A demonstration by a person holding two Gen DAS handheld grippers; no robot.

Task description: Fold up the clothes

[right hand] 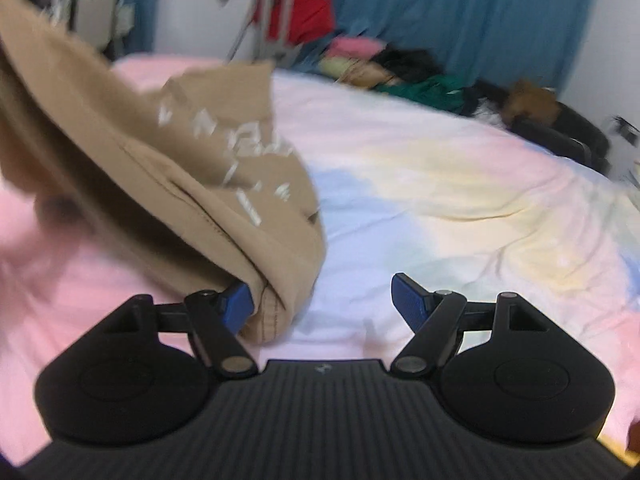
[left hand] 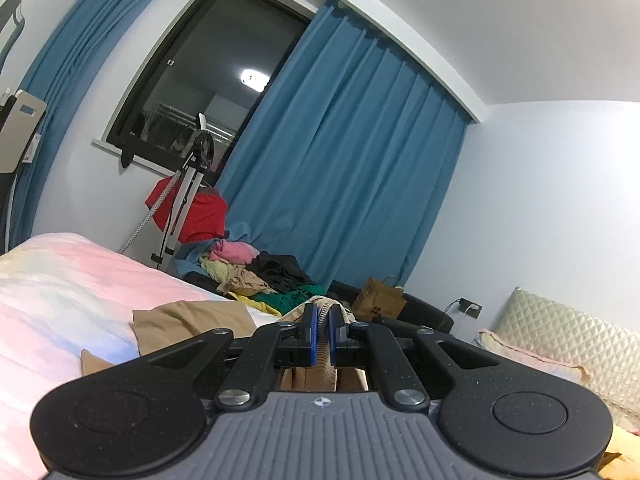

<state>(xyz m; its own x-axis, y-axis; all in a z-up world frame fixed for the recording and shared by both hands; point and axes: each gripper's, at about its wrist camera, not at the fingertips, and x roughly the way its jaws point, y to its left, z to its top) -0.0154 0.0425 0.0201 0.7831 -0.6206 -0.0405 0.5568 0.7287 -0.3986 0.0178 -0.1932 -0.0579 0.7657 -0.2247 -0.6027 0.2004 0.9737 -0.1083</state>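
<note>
One gripper, the left gripper (left hand: 323,330), is pinching the tan shirt (right hand: 168,168) to lift it off the bed (right hand: 440,184), while the right gripper (right hand: 324,300) is hanging with jaws wide apart beside the cloth.

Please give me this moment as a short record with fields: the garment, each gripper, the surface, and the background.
garment: tan shirt with white print, partly lifted off the bed
left gripper: shut on a fold of the shirt
right gripper: open; shirt hem lies against its left finger, not clamped
surface: bed with pastel pink, blue and yellow sheet
background: pile of clothes beyond the bed, blue curtain, dark window
image quality: right wrist view blurred
</note>
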